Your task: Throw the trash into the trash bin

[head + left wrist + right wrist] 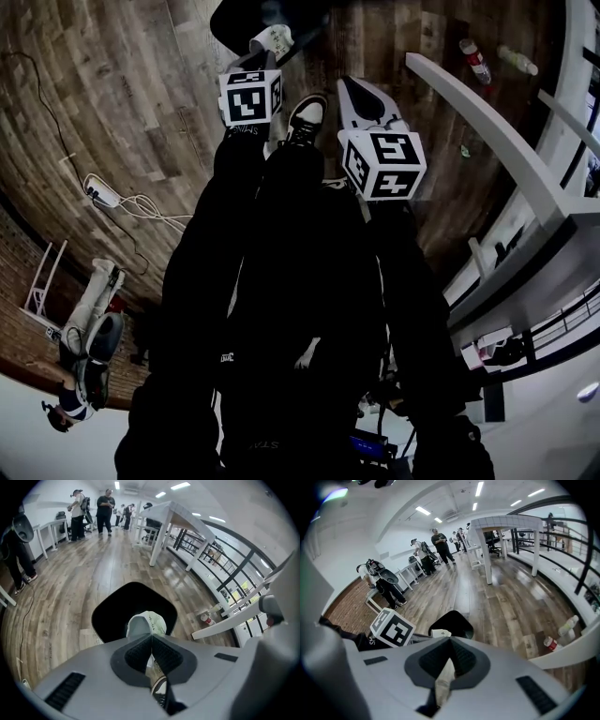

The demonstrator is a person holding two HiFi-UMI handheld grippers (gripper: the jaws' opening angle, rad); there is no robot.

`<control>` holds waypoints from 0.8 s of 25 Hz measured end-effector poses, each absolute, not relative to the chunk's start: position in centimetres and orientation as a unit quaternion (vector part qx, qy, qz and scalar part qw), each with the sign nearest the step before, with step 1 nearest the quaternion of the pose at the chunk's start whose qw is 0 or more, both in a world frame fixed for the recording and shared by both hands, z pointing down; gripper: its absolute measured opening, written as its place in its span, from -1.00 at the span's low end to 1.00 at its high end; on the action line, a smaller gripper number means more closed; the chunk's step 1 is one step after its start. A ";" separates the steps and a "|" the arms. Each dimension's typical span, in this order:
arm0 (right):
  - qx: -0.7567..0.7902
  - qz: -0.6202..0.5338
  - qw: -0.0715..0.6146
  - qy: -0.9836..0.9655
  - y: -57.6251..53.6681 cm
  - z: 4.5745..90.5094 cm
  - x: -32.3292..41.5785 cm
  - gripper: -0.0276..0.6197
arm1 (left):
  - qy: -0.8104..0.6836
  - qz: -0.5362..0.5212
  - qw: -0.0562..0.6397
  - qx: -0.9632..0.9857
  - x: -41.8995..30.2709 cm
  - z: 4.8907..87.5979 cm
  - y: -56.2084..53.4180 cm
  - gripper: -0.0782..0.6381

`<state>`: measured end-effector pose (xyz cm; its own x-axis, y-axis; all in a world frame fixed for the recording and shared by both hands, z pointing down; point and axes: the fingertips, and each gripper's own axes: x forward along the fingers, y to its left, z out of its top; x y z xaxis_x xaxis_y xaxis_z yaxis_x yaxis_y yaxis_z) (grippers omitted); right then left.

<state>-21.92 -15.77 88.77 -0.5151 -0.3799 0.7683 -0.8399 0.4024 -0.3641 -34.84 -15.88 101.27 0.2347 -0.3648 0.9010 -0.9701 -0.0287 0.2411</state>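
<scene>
Left gripper (151, 641): jaws pinching a paper cup (146, 624) by the black trash bin (112, 611).
Right gripper (450, 644): jaws pinching a crumpled tissue (443, 684).
To do: drop both in.

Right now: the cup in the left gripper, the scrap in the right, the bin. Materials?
The cup: thin paper, matte white with pale green print; crushed and creased.
The scrap: tissue or soft paper, off-white, hangs in limp folds.
The bin: black, smooth rim, probably plastic; too dark to be sure.
</scene>
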 end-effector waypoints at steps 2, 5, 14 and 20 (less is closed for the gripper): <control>0.387 0.383 0.301 -0.782 -15.7 88.9 -21.9 -0.87 | -0.526 0.334 0.461 0.632 -35.0 101.9 -15.9 -0.77; 0.387 0.385 0.299 -0.782 -15.6 88.6 -21.8 -0.87 | -0.528 0.338 0.459 0.630 -35.3 101.9 -15.9 -0.61; 0.408 0.385 0.281 -0.779 -14.8 82.6 -19.6 -0.87 | -0.540 0.323 0.440 0.641 -34.7 94.4 -14.7 -0.52; 0.428 0.384 0.249 -0.779 -13.9 73.6 -18.2 -0.87 | -0.550 0.295 0.427 0.655 -32.5 84.0 -13.4 -0.73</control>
